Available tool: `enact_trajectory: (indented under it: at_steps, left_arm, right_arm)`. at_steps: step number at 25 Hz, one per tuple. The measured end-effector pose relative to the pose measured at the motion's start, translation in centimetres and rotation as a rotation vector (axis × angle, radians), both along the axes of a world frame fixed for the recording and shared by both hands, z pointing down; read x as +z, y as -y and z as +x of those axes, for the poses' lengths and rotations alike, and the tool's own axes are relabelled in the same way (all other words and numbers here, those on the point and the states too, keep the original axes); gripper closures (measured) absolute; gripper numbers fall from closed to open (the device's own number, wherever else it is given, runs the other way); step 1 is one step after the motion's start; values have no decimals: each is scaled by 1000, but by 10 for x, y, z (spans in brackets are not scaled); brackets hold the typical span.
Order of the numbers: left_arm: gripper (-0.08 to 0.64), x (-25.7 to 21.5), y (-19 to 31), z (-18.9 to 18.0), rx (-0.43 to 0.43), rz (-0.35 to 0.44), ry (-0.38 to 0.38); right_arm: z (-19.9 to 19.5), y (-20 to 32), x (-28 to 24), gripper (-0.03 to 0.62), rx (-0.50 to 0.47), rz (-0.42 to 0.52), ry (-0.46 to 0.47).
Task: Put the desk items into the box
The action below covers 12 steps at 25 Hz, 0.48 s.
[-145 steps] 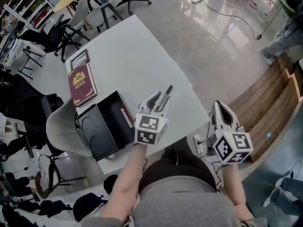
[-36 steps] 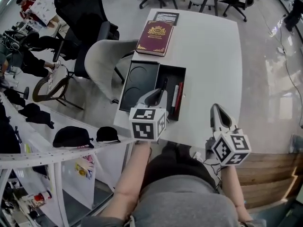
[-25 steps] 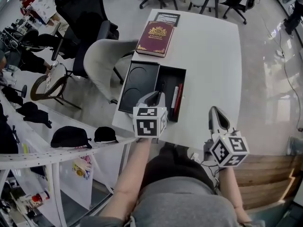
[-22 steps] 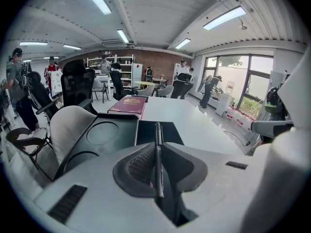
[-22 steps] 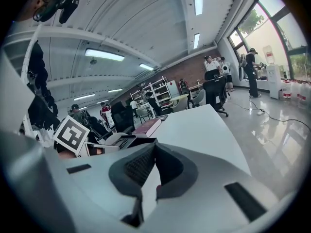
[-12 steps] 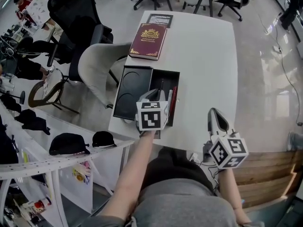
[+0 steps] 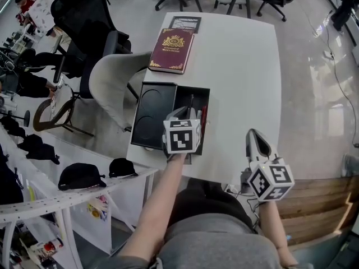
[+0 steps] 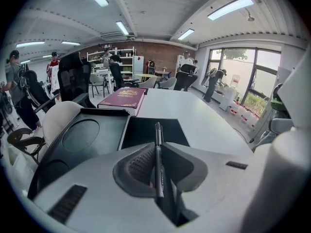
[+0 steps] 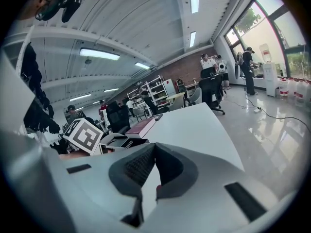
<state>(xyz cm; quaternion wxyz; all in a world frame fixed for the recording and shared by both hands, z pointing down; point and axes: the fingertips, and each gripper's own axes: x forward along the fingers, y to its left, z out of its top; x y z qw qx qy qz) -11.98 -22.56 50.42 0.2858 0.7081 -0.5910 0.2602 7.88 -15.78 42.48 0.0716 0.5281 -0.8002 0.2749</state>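
My left gripper (image 7: 187, 112) is shut on a slim black pen (image 8: 157, 152) that sticks out forward between the pads. It hangs over the near end of the open black box (image 7: 189, 102), (image 8: 151, 131). A red pen (image 7: 203, 118) lies inside the box along its right wall. The box's lid (image 7: 152, 112), with a round recess, lies open to the left. My right gripper (image 7: 255, 138) is shut and empty, off the table's near right edge; its tips (image 9: 154, 147) meet with nothing between them.
A maroon book (image 7: 173, 49) and a small framed picture (image 7: 185, 23) lie on the white table (image 7: 241, 66) beyond the box. A pale chair (image 7: 109, 80) stands at the table's left edge. Office chairs and people fill the room's far side.
The left gripper, still holding the pen, has drifted slightly toward the box's near end. The right gripper has hardly moved.
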Motion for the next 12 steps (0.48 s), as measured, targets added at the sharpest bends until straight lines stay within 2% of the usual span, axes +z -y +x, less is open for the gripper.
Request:
enact_trajectory:
  at_steps: [12]
  left_arm:
    - [512, 32, 9, 7, 30, -59, 26]
  right_arm:
    - [-1, 8, 8, 589, -3, -25, 5]
